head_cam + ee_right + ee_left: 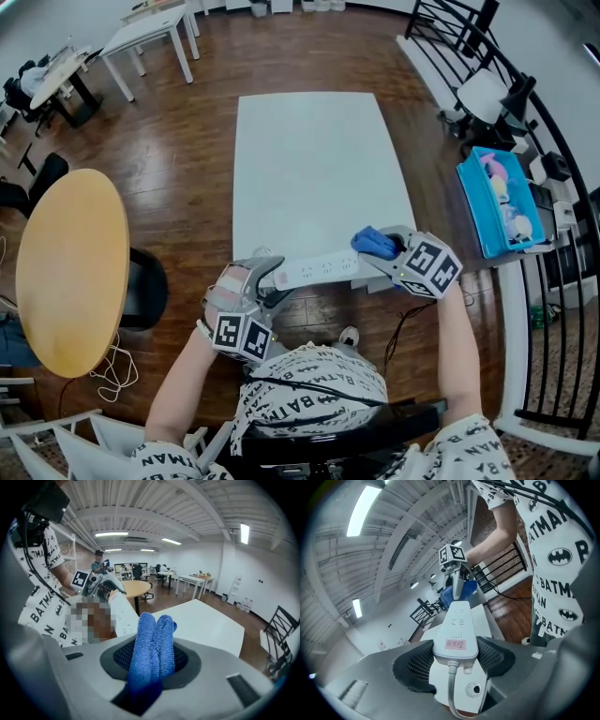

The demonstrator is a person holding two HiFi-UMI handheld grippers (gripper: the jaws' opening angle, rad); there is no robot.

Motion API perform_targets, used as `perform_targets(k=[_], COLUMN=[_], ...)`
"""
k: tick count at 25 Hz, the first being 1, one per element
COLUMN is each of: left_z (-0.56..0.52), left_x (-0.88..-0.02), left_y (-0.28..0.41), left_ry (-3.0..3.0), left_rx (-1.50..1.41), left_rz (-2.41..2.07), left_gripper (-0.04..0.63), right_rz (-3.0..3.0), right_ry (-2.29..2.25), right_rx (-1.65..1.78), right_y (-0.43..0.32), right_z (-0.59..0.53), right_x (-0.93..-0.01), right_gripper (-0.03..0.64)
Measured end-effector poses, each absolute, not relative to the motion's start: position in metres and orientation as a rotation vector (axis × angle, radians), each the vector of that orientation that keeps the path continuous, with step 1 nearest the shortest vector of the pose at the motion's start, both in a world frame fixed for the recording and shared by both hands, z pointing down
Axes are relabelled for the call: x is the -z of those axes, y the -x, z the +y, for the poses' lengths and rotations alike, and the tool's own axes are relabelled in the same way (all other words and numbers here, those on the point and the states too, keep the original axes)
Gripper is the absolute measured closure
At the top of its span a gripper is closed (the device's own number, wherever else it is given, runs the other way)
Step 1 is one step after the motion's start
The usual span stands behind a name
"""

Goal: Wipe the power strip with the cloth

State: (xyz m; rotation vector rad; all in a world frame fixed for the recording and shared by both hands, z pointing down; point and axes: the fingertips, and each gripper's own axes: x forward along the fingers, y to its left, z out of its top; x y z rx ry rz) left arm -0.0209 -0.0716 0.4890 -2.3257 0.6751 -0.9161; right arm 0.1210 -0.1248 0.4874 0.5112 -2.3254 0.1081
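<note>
Dark wooden floor [178, 178], long white table [314, 169], round yellow table [70, 272], black railing [441, 33], ceiling strip lights [112, 534].

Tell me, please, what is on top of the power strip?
The blue cloth, pinched in the right gripper, sits on the power strip at its far end; a pink label is stuck near the cable end. The part beneath the cloth is covered.

"BATMAN" repeated across the person's shirt [559, 557], pink label [455, 644] on power strip [458, 620] unreadable
</note>
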Motion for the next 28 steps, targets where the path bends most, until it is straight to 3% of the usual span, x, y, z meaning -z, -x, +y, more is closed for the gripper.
perform_targets(k=[11,20,28], left_z=[-0.047,-0.036,-0.048], left_x=[-0.504,-0.504,-0.505], left_y=[-0.004,-0.022,-0.018], left_ry=[2.156,2.196,2.201], left_rx=[0.989,0.962,0.957], left_rz=[0.372,0.317,0.352], left_gripper=[0.310,0.310,0.310], right_rz=[-2.138,-2.240,-2.197], right_ry=[-0.025,0.082,0.072], right_rx=[0.096,0.186,0.190], right_y=[-0.092,-0.016,-0.025], right_z=[-0.073,-0.060,-0.073], right_x=[-0.500,-0.474,-0.483], right_gripper=[0.483,0.485,0.483])
